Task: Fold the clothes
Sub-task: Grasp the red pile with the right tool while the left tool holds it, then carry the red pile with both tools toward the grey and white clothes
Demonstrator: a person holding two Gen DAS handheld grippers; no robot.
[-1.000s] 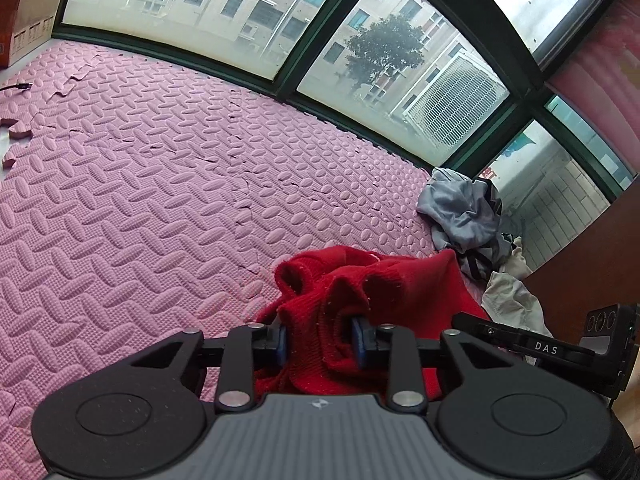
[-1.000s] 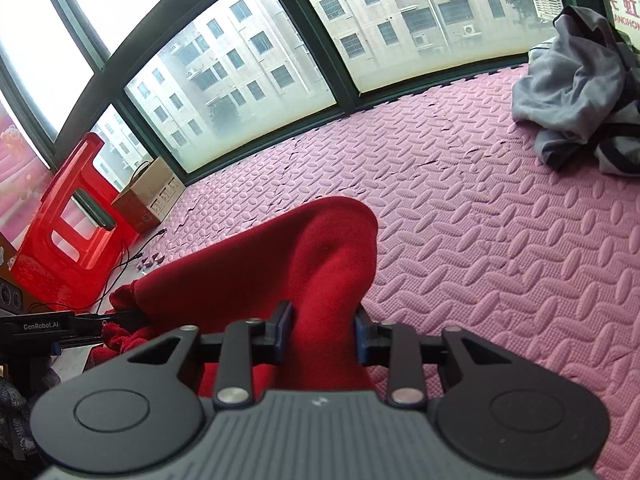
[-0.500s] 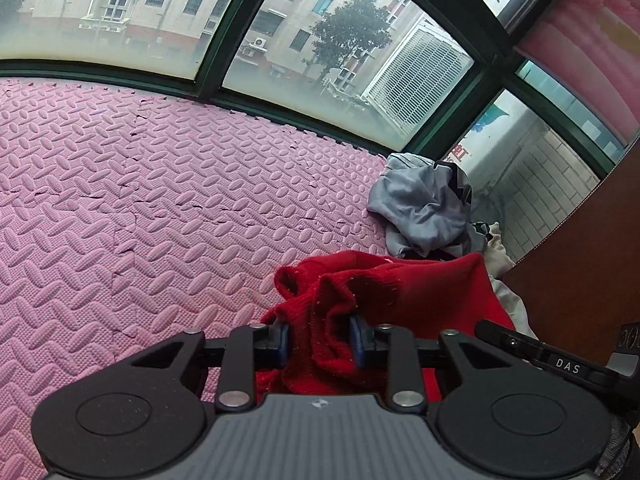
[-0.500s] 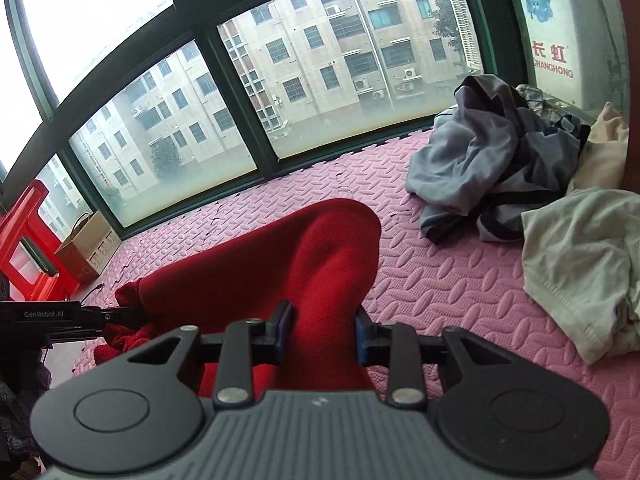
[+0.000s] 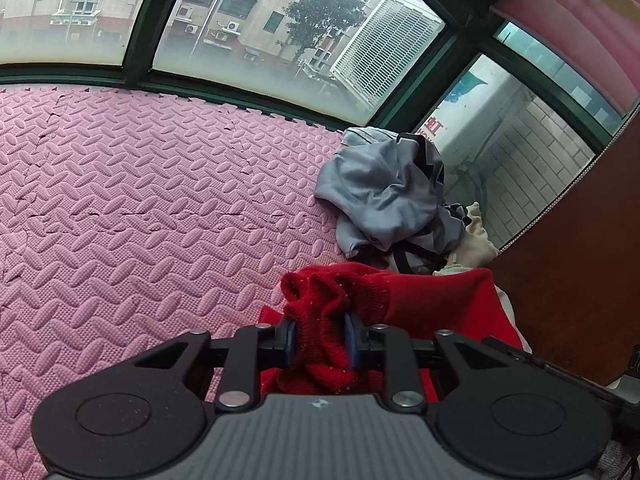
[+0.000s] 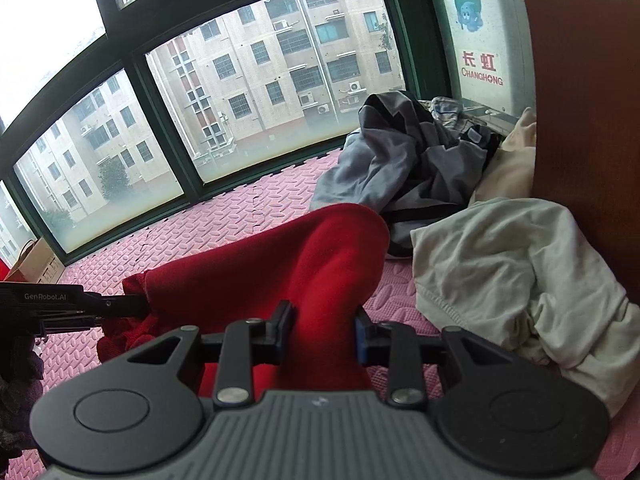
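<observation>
Left tool [image 5: 320, 340] pinches a bunched knit edge of the red sweater [image 5: 340, 300], its jaws having just closed further on the fabric. From this wrist view the garment hangs off the pink foam floor mat [image 5: 140, 200], near the mat's right edge. A crumpled grey garment [image 5: 384, 188] lies just beyond it, by the window corner, with a brown wooden panel [image 5: 580, 260] to the right.

From the right wrist view, the right tool [image 6: 322, 332] is clamped on a smooth fold of the same sweater, which stretches leftward to the left tool. The step looks like carrying the garment to be laid out; next it needs open mat to spread flat. A white garment [image 6: 520, 260] and the grey pile crowd the right side, so that corner is no place to lay it.
</observation>
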